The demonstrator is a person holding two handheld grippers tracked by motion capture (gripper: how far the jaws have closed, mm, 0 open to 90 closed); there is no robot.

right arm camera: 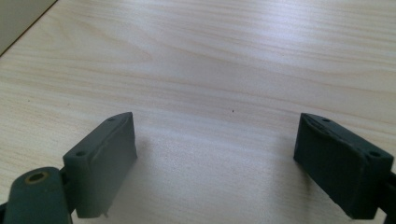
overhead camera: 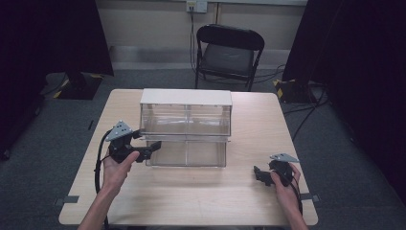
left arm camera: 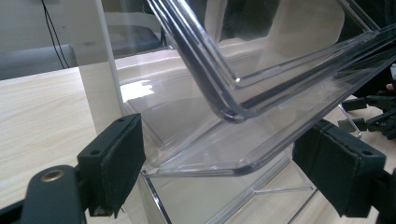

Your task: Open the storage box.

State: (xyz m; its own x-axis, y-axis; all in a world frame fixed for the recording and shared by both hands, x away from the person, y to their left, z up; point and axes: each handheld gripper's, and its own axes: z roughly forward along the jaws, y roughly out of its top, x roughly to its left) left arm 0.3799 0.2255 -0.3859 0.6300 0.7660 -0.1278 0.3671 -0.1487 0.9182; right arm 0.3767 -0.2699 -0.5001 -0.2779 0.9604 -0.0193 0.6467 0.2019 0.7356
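Black jaws of the left gripper (left arm camera: 219, 163) stand wide apart around the clear drawer (left arm camera: 261, 102), pulled out, tilted, its long axis across the counter (overhead camera: 201, 196). Right gripper (overhead camera: 262, 175) rests apart, jaws open.

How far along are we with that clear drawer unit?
Done: the lower drawer of the clear drawer unit sits pulled out toward the person. In hand: the left gripper is at its left front corner, jaws open around the rim. Left: closing on it; the right gripper rests open on the table.
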